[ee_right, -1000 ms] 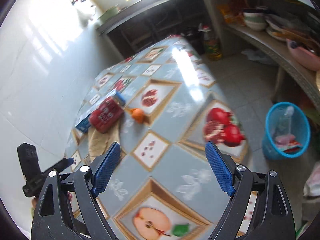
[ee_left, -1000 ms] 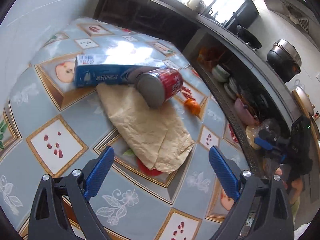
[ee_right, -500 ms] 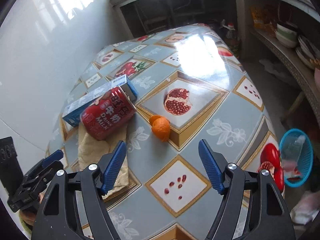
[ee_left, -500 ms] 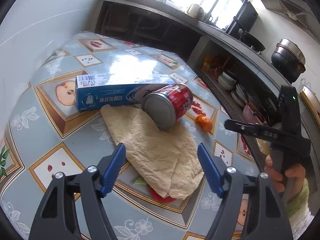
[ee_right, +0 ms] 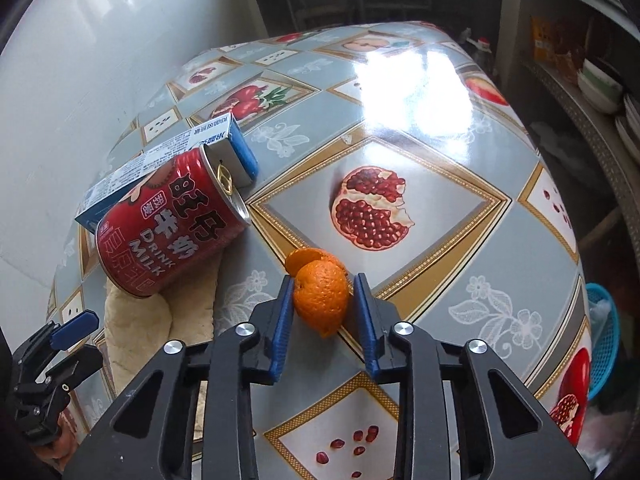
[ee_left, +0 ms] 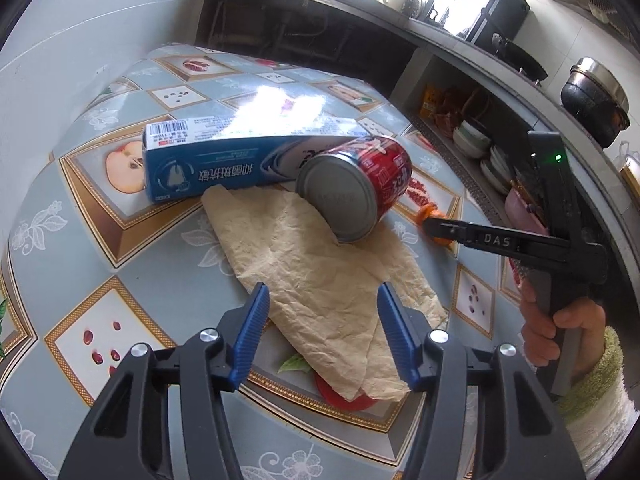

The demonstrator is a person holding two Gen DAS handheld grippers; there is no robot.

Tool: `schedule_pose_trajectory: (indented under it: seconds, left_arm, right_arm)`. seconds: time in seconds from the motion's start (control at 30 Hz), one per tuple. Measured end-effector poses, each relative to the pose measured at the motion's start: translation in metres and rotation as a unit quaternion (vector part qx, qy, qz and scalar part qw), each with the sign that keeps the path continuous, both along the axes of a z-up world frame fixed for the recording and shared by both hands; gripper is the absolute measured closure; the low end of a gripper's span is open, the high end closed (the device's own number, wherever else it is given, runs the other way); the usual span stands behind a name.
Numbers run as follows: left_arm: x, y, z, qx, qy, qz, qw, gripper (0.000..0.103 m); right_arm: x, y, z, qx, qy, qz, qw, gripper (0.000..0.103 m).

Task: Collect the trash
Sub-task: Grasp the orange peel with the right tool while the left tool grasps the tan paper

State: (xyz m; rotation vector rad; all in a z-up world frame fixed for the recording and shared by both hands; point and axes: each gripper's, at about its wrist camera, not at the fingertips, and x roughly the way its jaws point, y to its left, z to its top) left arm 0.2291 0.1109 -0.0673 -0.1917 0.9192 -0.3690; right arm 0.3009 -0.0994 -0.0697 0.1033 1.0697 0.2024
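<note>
An orange peel [ee_right: 322,294] lies on the table between the fingers of my right gripper [ee_right: 322,304]; the jaws stand close on both sides, a small gap still shows on the right. A red milk can [ee_right: 172,224] lies on its side on a tan paper napkin [ee_left: 320,280], against a blue toothpaste box [ee_left: 224,160]. My left gripper [ee_left: 322,336] is open, its fingers straddling the near end of the napkin. The right gripper shows in the left wrist view [ee_left: 440,230], hiding most of the peel.
The table has a fruit-patterned cloth [ee_right: 400,128] and stands against a white wall [ee_right: 80,60]. A blue trash basket [ee_right: 602,336] stands on the floor to the right of the table. Shelves with bowls [ee_left: 472,140] run along the far right.
Both grippers moved forward and narrowed. The right one came down around the orange peel; the left one came down over the napkin's near end.
</note>
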Motion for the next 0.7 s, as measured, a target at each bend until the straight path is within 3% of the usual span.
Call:
schedule_pose_trajectory:
  seconds: [0.27,0.43,0.5,0.7]
  left_arm:
    - [0.005,-0.01,-0.012,0.051,0.009,0.007,0.9986,0.067]
    - [0.005,-0.01,-0.015,0.063,0.009,0.006,0.998,0.094]
    - [0.004,-0.008,-0.014,0.058,0.012,0.008,0.9982,0.099]
    - [-0.012,-0.009,0.006,0.041,0.003,-0.011,0.9991,0.101]
  right_arm:
    - [0.002,-0.009,0.0,0.016,-0.001,-0.013,1.0,0.089]
    - [-0.004,-0.013,0.0,0.03,0.001,-0.016,0.999,0.09]
    - [-0.006,-0.015,0.001,0.035,0.002,-0.018,0.999,0.091]
    - [-0.016,-0.024,0.002,0.044,0.003,-0.026,0.999,0.091]
